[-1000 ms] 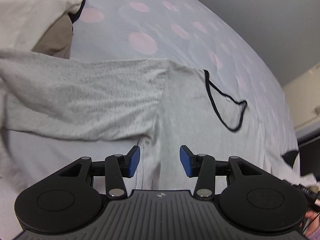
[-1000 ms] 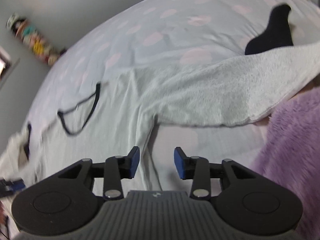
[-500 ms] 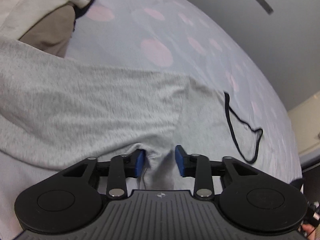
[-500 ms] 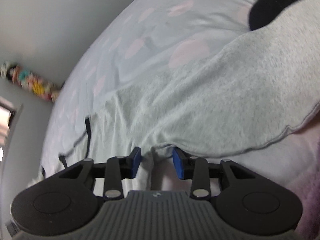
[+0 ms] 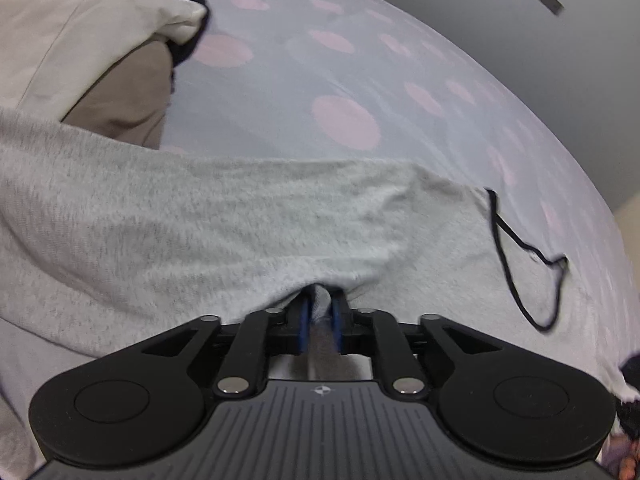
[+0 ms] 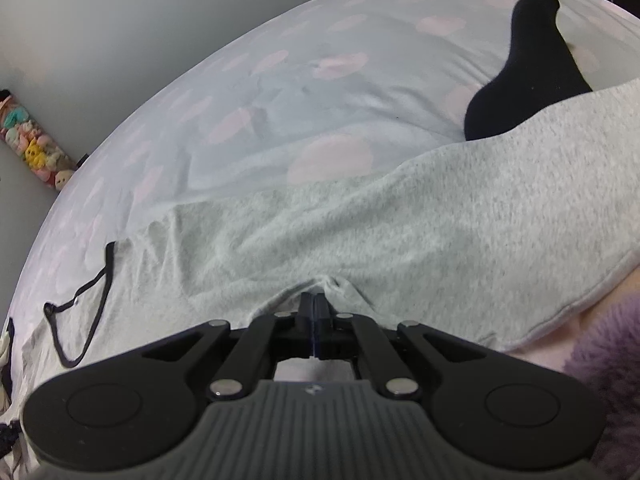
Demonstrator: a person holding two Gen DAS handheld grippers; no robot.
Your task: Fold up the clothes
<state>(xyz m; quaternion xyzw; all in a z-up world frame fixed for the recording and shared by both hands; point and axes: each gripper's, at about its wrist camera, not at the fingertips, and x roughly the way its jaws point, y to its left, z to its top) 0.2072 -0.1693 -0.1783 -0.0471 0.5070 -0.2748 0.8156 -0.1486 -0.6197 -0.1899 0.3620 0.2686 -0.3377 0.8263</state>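
A light grey garment [image 5: 224,220] with a black-trimmed neckline [image 5: 516,264] lies spread on a bed with a pale blue sheet dotted pink [image 5: 344,120]. My left gripper [image 5: 320,312] is shut on a pinch of the grey fabric where the sleeve meets the body. In the right wrist view the same grey garment [image 6: 400,232] stretches across, its black neck trim [image 6: 88,292] at the left. My right gripper [image 6: 314,312] is shut on the fabric at the other sleeve's underarm edge, with the blue pads pressed together.
A cream and tan pile of clothes [image 5: 100,48] sits at the far left. A black sock [image 6: 528,64] lies on the sheet at the upper right. Purple fluffy fabric [image 6: 604,364] is at the lower right. A grey wall [image 6: 100,20] borders the bed.
Both grippers moved forward onto the garment and went from open to shut, each pinching grey fabric at an underarm. The cloth bunches slightly at each grip.
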